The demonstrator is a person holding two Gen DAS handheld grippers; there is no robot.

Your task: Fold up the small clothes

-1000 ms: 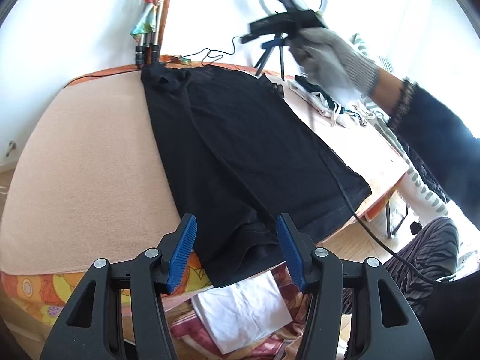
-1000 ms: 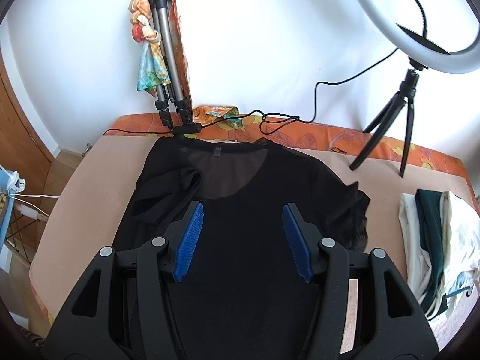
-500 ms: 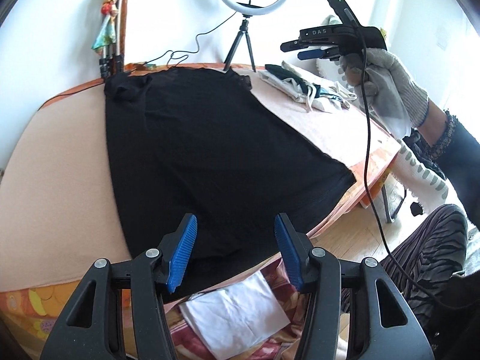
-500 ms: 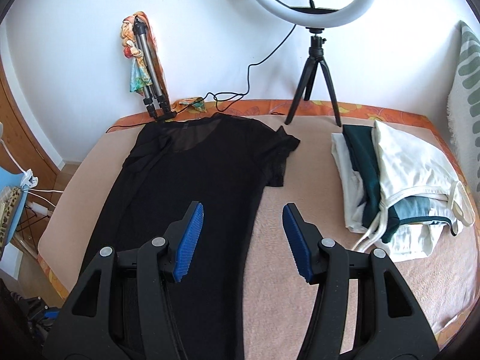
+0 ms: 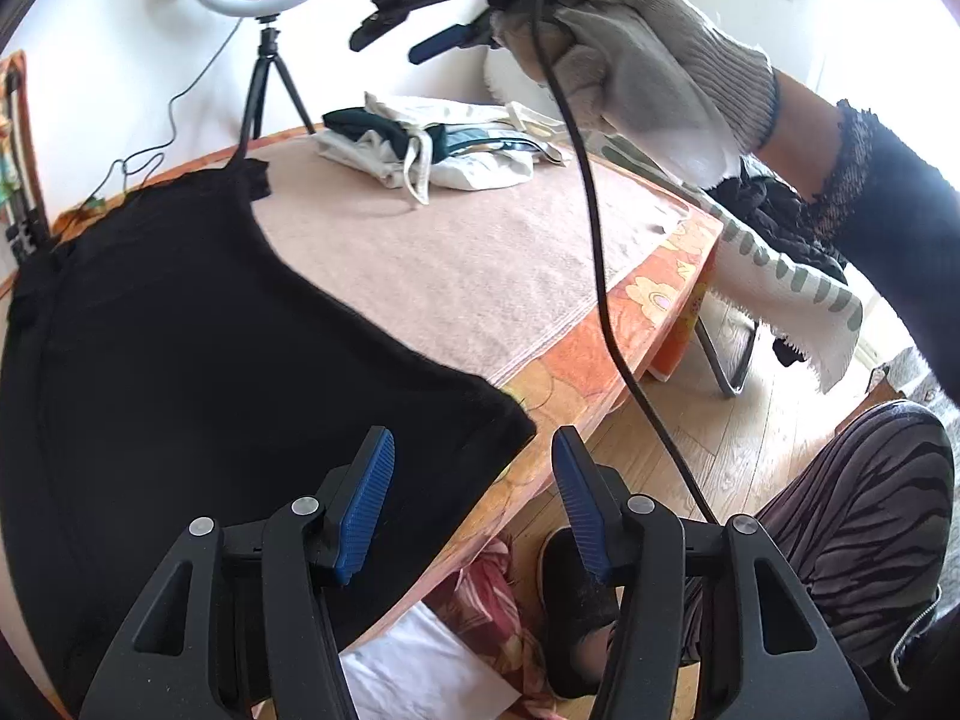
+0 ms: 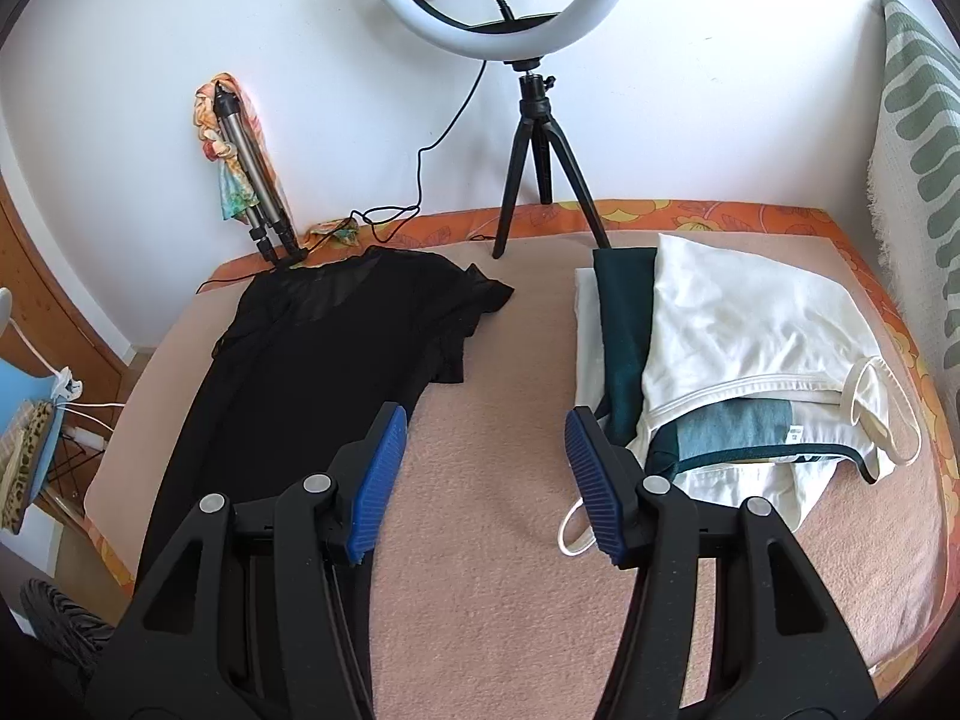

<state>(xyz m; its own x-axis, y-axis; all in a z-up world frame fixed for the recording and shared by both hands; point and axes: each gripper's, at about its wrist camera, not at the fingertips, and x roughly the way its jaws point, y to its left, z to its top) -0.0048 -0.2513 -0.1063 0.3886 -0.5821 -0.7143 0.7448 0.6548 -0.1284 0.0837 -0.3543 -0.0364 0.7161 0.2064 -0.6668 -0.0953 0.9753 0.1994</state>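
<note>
A black T-shirt (image 5: 192, 348) lies flat on the pink-covered table (image 5: 480, 258), its hem corner at the front edge; it also shows in the right wrist view (image 6: 324, 354), neck toward the wall. My left gripper (image 5: 471, 504) is open and empty, just above the shirt's bottom right corner at the table edge. My right gripper (image 6: 480, 480) is open and empty, held above the bare cover between the shirt and a pile of white and teal clothes (image 6: 720, 372). The right gripper also shows in the left wrist view (image 5: 432, 18), held high in a gloved hand.
A ring light on a tripod (image 6: 534, 120) stands at the back by the wall. A folded tripod with a scarf (image 6: 240, 168) leans at the back left. A cable (image 5: 600, 240) hangs from the right gripper. The wooden floor (image 5: 720, 432) and the person's striped trousers (image 5: 864, 528) are below the table edge.
Both grippers have swung to the right. The left one now sits over the shirt's bottom right corner. The right one has moved off the shirt toward the clothes pile.
</note>
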